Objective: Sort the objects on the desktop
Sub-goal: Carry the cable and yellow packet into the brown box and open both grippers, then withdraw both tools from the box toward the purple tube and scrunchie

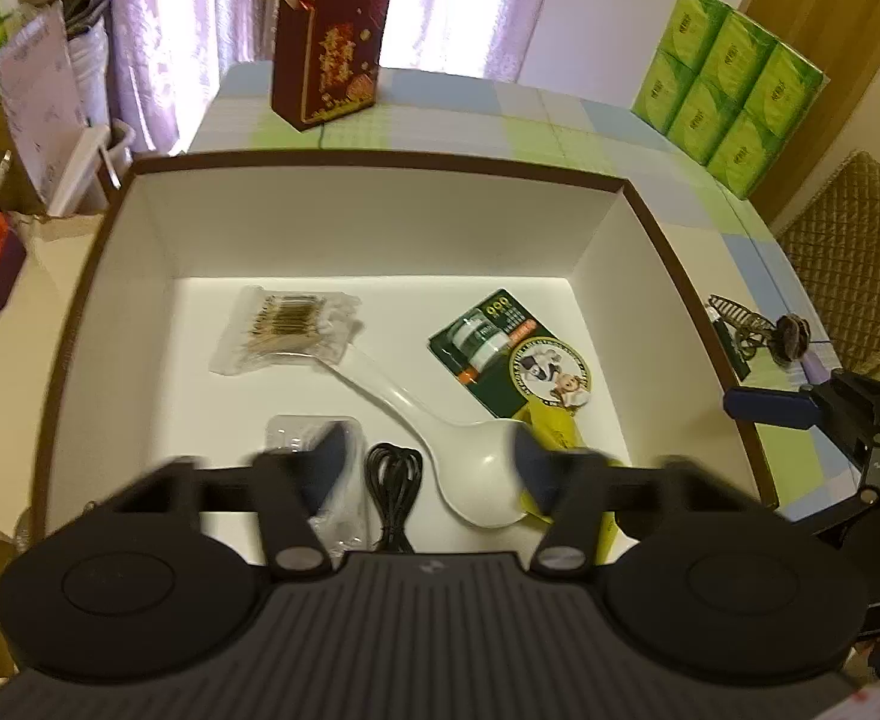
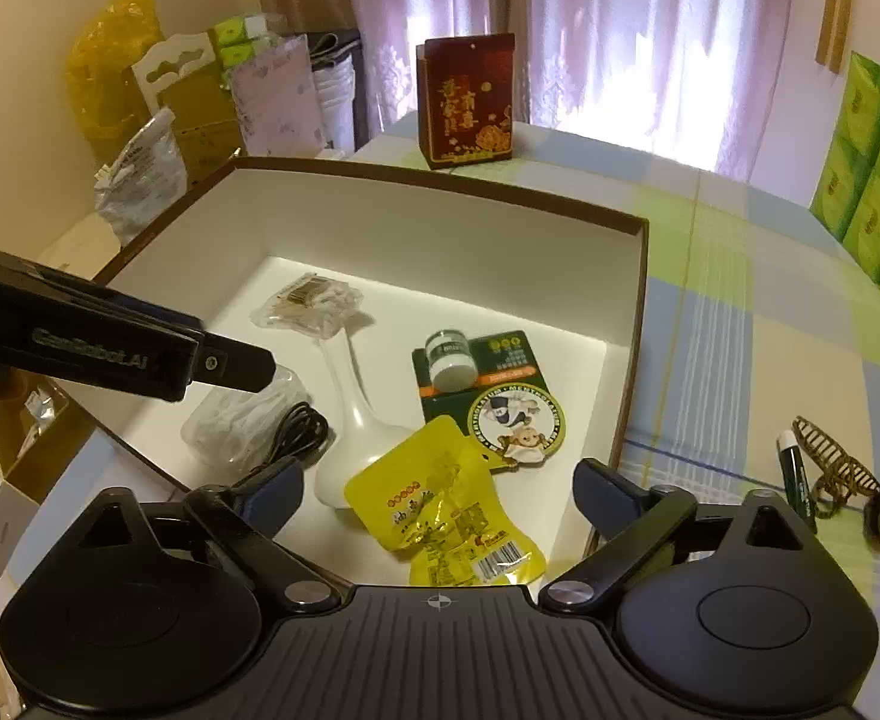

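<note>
Grippers, left (image 1: 431,468) and right (image 2: 437,489), hang released over the white box (image 2: 634,324); spoon (image 1: 475,480) lies at six o'clock inside.

Motion-blurred in the left wrist view: dark blue fingertips (image 1: 332,468) of the left gripper (image 1: 431,468), edges smeared. Half hidden behind them, inside the brown-rimmed white cardboard box (image 1: 380,228): crinkled yellow foil snack packet (image 1: 550,435), clear plastic bag (image 1: 296,432), coiled black cable (image 1: 393,480) cut off by the gripper body. Too small to read: print on the green medicine card (image 1: 502,348) by the box's right wall. Cut by the right edge outside the box: stack of green tissue packs (image 2: 877,180).
</note>
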`<action>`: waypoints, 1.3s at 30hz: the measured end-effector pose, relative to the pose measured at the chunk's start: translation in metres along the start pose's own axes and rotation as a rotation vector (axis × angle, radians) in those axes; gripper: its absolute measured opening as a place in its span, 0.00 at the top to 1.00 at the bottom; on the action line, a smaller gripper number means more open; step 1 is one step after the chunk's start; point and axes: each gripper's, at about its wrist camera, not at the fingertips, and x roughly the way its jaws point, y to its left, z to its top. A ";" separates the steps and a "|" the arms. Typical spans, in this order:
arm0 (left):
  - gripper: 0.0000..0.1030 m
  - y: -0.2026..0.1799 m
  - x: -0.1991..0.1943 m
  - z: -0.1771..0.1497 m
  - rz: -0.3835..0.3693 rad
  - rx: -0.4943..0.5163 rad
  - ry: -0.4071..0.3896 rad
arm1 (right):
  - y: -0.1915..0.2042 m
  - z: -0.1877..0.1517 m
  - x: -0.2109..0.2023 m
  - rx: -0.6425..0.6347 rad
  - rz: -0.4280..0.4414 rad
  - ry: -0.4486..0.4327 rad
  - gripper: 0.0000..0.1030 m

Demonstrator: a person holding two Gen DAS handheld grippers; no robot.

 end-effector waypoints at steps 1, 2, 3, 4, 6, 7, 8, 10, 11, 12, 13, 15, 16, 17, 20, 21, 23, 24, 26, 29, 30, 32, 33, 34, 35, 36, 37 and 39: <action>0.25 -0.001 -0.004 0.000 0.016 0.008 -0.012 | 0.001 0.000 -0.001 -0.008 -0.003 -0.008 0.04; 0.23 -0.002 -0.007 0.000 0.027 0.015 -0.020 | 0.002 0.000 -0.002 -0.016 -0.007 -0.016 0.02; 0.20 -0.003 -0.010 0.001 0.033 0.017 -0.026 | 0.003 -0.001 -0.003 -0.023 -0.014 -0.024 0.02; 0.19 -0.003 -0.013 0.001 0.034 0.015 -0.033 | 0.004 0.000 -0.004 -0.030 -0.021 -0.029 0.02; 0.15 -0.004 -0.018 0.002 0.039 0.011 -0.042 | 0.004 -0.001 -0.004 -0.037 -0.034 -0.033 0.02; 0.14 -0.004 -0.021 0.002 0.046 0.013 -0.047 | 0.004 -0.001 -0.004 -0.038 -0.040 -0.035 0.02; 0.14 -0.005 -0.023 0.001 0.053 0.016 -0.053 | 0.003 -0.001 -0.005 -0.038 -0.046 -0.038 0.02; 0.12 -0.006 -0.028 0.000 0.066 0.018 -0.062 | 0.002 -0.002 -0.006 -0.037 -0.055 -0.044 0.02; 0.12 -0.006 -0.030 0.000 0.069 0.017 -0.065 | 0.002 -0.002 -0.006 -0.036 -0.058 -0.047 0.02; 0.12 -0.006 -0.031 -0.001 0.070 0.015 -0.068 | 0.001 -0.002 -0.007 -0.034 -0.061 -0.050 0.02; 0.12 -0.006 -0.033 -0.001 0.071 0.013 -0.069 | 0.000 -0.002 -0.008 -0.032 -0.063 -0.052 0.02; 0.12 -0.007 -0.035 -0.003 0.074 0.011 -0.072 | -0.001 -0.003 -0.010 -0.029 -0.065 -0.056 0.02; 0.12 -0.008 -0.037 -0.003 0.076 0.011 -0.072 | -0.002 -0.003 -0.011 -0.027 -0.065 -0.058 0.02; 0.12 -0.009 -0.038 -0.004 0.076 0.011 -0.073 | -0.002 -0.004 -0.012 -0.025 -0.064 -0.059 0.02; 0.11 -0.011 -0.042 -0.008 0.081 0.008 -0.076 | -0.003 -0.006 -0.016 -0.025 -0.060 -0.064 0.02; 0.11 -0.012 -0.043 -0.010 0.083 0.006 -0.077 | -0.003 -0.007 -0.017 -0.026 -0.059 -0.065 0.02; 0.11 -0.014 -0.045 -0.013 0.088 0.002 -0.076 | -0.004 -0.009 -0.020 -0.030 -0.056 -0.068 0.02; 0.11 -0.015 -0.046 -0.015 0.090 -0.001 -0.075 | -0.004 -0.010 -0.021 -0.031 -0.054 -0.070 0.02; 0.11 -0.018 -0.049 -0.017 0.096 -0.006 -0.075 | -0.005 -0.012 -0.024 -0.032 -0.051 -0.073 0.02; 0.11 -0.021 -0.053 -0.023 0.102 -0.012 -0.076 | -0.007 -0.015 -0.028 -0.034 -0.045 -0.076 0.02; 0.11 -0.022 -0.054 -0.025 0.105 -0.014 -0.077 | -0.008 -0.016 -0.029 -0.035 -0.043 -0.077 0.02; 0.11 -0.025 -0.057 -0.029 0.113 -0.022 -0.078 | -0.009 -0.019 -0.032 -0.038 -0.040 -0.080 0.02; 0.11 -0.026 -0.058 -0.031 0.116 -0.027 -0.077 | -0.010 -0.021 -0.033 -0.040 -0.038 -0.080 0.02; 0.11 -0.027 -0.059 -0.033 0.119 -0.031 -0.076 | -0.011 -0.022 -0.035 -0.041 -0.035 -0.081 0.02; 0.11 -0.029 -0.060 -0.036 0.122 -0.036 -0.075 | -0.012 -0.024 -0.037 -0.042 -0.032 -0.081 0.02; 0.10 -0.030 -0.061 -0.038 0.126 -0.040 -0.073 | -0.013 -0.026 -0.039 -0.043 -0.029 -0.082 0.02; 0.10 -0.032 -0.062 -0.040 0.129 -0.042 -0.072 | -0.015 -0.027 -0.040 -0.045 -0.027 -0.082 0.02; 0.10 -0.036 -0.063 -0.044 0.136 -0.047 -0.069 | -0.017 -0.031 -0.044 -0.048 -0.021 -0.082 0.02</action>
